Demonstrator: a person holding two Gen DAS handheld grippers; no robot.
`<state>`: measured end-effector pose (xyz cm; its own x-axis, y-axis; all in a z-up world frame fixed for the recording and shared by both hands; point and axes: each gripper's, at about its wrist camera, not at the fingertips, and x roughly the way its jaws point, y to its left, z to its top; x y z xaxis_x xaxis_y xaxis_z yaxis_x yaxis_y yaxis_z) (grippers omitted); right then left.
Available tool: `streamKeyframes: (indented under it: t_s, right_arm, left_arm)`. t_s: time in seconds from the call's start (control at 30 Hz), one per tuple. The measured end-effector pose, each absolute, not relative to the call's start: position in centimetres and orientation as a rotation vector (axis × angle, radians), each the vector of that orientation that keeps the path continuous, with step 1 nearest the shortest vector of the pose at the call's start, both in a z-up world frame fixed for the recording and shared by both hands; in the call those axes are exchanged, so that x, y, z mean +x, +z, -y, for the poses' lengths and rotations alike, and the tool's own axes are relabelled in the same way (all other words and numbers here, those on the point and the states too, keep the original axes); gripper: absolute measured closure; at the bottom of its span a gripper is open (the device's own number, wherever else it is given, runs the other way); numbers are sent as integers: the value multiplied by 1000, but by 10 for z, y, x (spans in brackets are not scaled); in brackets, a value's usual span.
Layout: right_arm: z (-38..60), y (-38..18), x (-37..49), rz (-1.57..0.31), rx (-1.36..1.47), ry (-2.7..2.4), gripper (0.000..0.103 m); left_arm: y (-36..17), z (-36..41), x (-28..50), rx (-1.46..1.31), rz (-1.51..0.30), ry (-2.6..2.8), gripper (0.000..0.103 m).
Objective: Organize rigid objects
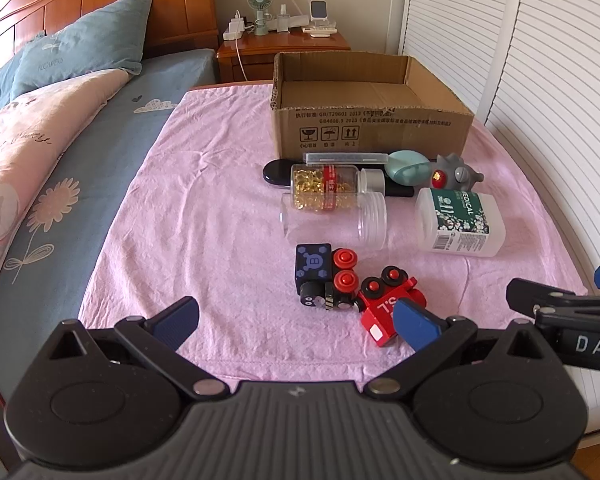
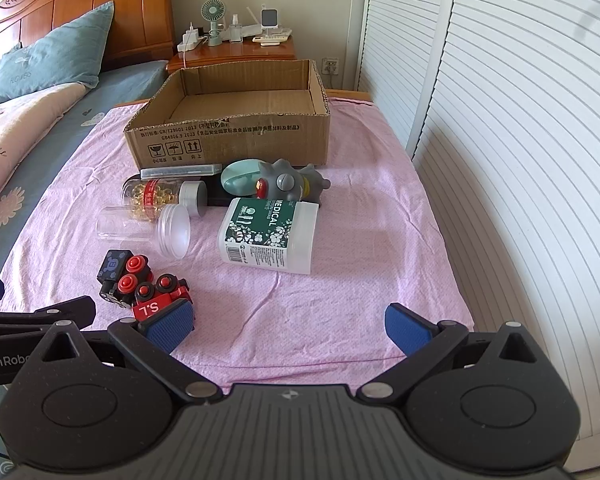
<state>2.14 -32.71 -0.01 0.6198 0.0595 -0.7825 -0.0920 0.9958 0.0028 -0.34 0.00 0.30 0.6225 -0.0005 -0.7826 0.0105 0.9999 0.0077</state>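
An open cardboard box stands at the far side of a pink cloth. In front of it lie a capsule jar, a clear empty jar, a white medical bottle, a grey toy, a mint case and a clear slim case. A black toy train and a red one lie nearest. My left gripper is open, its right pad over the red train. My right gripper is open over bare cloth.
A bed with pillows and a floral quilt runs along the left. A wooden nightstand with a fan and chargers stands behind the box. White louvred doors close off the right side.
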Motion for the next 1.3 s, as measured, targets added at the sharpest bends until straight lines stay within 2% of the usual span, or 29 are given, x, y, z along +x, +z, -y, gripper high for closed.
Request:
streamKeyframes:
  t_s: [1.3]
  right_arm:
    - [327,1,21,-893,-41,88,0]
  left_arm:
    - [6,0,-4,19,-894,-1,1]
